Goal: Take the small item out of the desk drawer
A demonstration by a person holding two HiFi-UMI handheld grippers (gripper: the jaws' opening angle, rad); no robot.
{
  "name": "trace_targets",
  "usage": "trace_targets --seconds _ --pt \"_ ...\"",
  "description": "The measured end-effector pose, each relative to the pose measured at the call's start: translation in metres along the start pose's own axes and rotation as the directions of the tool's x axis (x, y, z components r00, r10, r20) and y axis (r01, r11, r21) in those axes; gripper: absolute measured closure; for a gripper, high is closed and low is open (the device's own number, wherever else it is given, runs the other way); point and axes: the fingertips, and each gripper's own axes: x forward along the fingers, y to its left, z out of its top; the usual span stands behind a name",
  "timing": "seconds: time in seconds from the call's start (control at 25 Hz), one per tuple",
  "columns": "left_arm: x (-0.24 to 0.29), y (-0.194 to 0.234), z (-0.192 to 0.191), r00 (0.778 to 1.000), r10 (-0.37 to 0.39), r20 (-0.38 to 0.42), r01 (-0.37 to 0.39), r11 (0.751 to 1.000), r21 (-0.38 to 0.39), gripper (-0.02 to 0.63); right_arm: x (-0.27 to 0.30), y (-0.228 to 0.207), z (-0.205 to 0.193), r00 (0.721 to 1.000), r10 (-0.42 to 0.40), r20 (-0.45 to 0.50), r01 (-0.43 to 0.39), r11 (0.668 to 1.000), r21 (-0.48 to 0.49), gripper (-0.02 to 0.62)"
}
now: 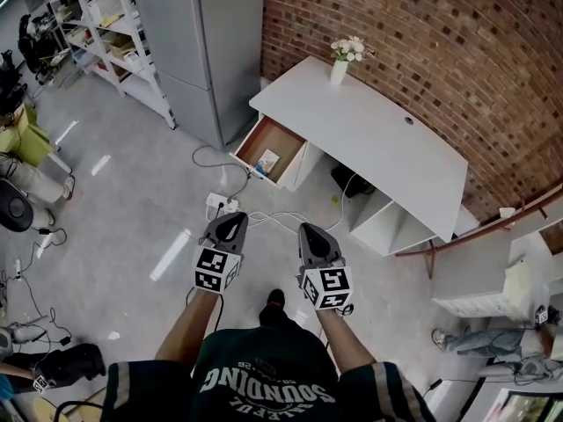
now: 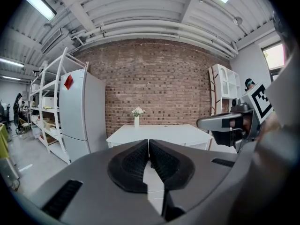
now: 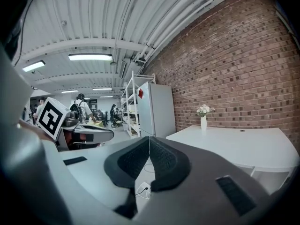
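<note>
The white desk (image 1: 369, 134) stands against the brick wall, and its wooden drawer (image 1: 280, 136) is pulled open at the desk's left end. A small pale item (image 1: 267, 160) lies inside the drawer. My left gripper (image 1: 233, 219) and right gripper (image 1: 308, 229) hover side by side over the floor, well short of the drawer, both shut and holding nothing. In the left gripper view the jaws (image 2: 149, 142) meet in front of the desk (image 2: 159, 132). The right gripper view shows closed jaws (image 3: 149, 139) with the desk (image 3: 234, 146) to the right.
A vase of white flowers (image 1: 345, 60) stands on the desk's far corner. A tall grey cabinet (image 1: 211, 42) and white shelving (image 1: 106, 33) stand to the left of the desk. A power strip (image 1: 220, 205) and cables lie on the floor before the drawer. People sit far left.
</note>
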Motion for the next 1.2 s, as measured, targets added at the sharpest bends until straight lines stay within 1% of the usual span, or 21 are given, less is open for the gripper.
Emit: trace_targets --seconds 0.6,0.88,1.2 --pt "0.049 0.024 0.018 0.997 0.082 0.0 -0.082 0.996 -0.022 0.588 0.055 -0.032 0.022 0.996 0.092 0.01 -0.091 0.996 -0.019 0.571" --pt "0.062 0.027 0.03 0.994 0.11 -0.005 -0.11 0.994 -0.017 0.588 0.066 -0.046 0.029 0.992 0.123 0.011 -0.123 0.992 -0.018 0.571" --pt "0.067 0.029 0.031 0.991 0.129 -0.015 -0.129 0.992 -0.008 0.588 0.072 -0.05 0.028 0.989 0.147 0.012 -0.147 0.989 -0.012 0.571"
